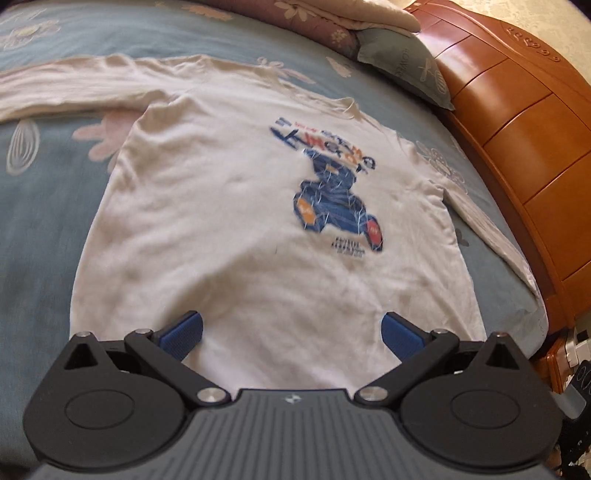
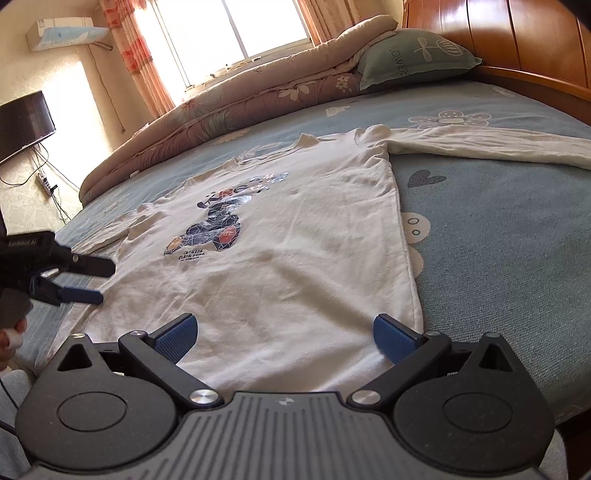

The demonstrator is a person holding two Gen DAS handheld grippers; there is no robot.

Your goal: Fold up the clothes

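Observation:
A white long-sleeved shirt with a blue and orange print lies flat, front up, on the blue flowered bed sheet. One sleeve stretches out to the left, the other runs toward the headboard. My left gripper is open, hovering over the shirt's hem with nothing between its blue pads. In the right wrist view the shirt spreads ahead and my right gripper stands open over the hem near its right corner. The left gripper shows open at the hem's left side.
A folded quilt and a green pillow lie at the far side of the bed. The wooden headboard borders the right. A window, wall television and air conditioner are beyond. A hand shows at the left edge.

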